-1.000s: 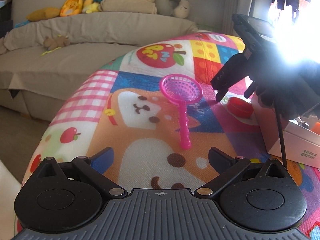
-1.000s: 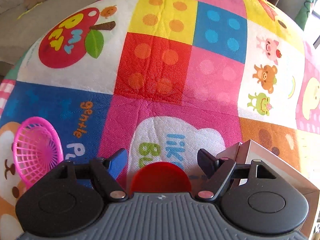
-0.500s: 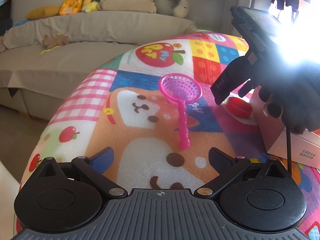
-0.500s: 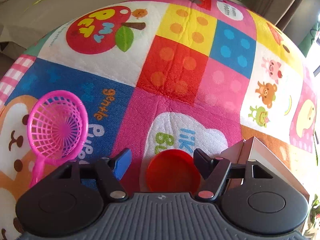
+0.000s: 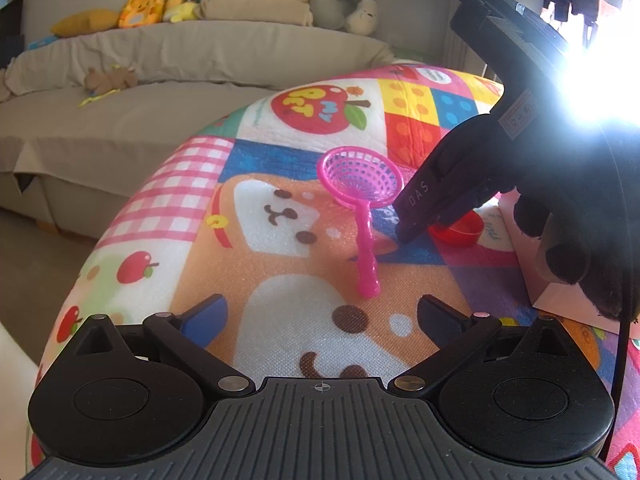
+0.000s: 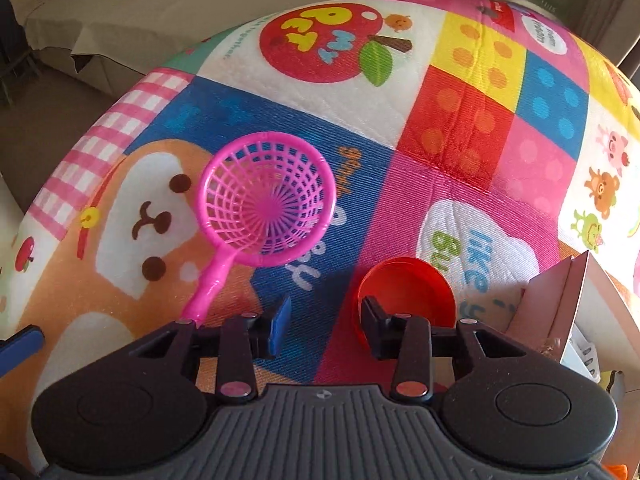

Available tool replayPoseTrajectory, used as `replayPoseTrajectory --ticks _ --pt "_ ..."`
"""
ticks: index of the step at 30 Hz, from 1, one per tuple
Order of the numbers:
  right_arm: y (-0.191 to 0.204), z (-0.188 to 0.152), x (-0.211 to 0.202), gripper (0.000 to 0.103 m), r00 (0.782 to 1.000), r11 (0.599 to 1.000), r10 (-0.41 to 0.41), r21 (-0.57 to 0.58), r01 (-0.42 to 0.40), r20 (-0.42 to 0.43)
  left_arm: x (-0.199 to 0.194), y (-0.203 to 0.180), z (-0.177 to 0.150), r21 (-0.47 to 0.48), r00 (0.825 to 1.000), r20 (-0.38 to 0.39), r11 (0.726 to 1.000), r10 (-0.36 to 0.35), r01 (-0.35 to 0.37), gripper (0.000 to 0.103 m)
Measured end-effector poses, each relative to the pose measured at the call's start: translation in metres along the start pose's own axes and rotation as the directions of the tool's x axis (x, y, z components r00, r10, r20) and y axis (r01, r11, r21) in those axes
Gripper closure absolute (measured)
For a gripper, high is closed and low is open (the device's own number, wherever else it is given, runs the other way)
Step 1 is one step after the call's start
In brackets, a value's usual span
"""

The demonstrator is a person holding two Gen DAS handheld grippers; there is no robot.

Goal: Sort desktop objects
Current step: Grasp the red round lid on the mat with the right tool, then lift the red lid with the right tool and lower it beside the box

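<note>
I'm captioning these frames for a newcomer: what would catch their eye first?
The bright pink toy strainer lies flat on the patchwork cartoon play mat, handle toward the cameras. Just right of it a small red bowl sits tilted, one finger of the right claw at its rim. In the left wrist view, window glare whites out the upper right.

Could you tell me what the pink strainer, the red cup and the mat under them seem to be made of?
Strainer: glossy moulded plastic, judging by its shiny handle and rigid open mesh.
Cup: probably thin translucent plastic, since light glows through its wall.
Mat: likely padded woven fabric with a matte printed surface, showing a fine weave and soft creases.
</note>
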State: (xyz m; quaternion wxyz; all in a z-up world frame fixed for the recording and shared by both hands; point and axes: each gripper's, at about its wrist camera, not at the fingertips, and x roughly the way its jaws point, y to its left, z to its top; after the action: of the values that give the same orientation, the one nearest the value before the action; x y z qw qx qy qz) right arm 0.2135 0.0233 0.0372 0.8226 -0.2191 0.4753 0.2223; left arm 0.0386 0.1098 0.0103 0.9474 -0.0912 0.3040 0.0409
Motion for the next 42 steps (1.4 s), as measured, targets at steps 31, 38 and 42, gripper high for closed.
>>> replayPoseTrajectory --ticks 31,38,42 --pt "-0.027 -0.115 -0.058 0.072 0.929 0.907 0.369 0.217 -0.361 0.004 -0.029 0.038 0.019 -0.060 0.996 0.016 0.995 0.086 -0.085 0.000" --pt "-0.052 -0.202 -0.103 0.066 0.968 0.940 0.209 0.245 -0.237 0.136 0.021 -0.010 0.046 0.085 1.000 -0.003 0.996 0.009 -0.008 0.000" --pt "-0.077 -0.239 -0.122 0.026 0.958 0.925 0.124 0.319 -0.205 0.258 0.059 -0.041 0.065 0.167 0.999 0.022 0.985 0.049 -0.052 0.000"
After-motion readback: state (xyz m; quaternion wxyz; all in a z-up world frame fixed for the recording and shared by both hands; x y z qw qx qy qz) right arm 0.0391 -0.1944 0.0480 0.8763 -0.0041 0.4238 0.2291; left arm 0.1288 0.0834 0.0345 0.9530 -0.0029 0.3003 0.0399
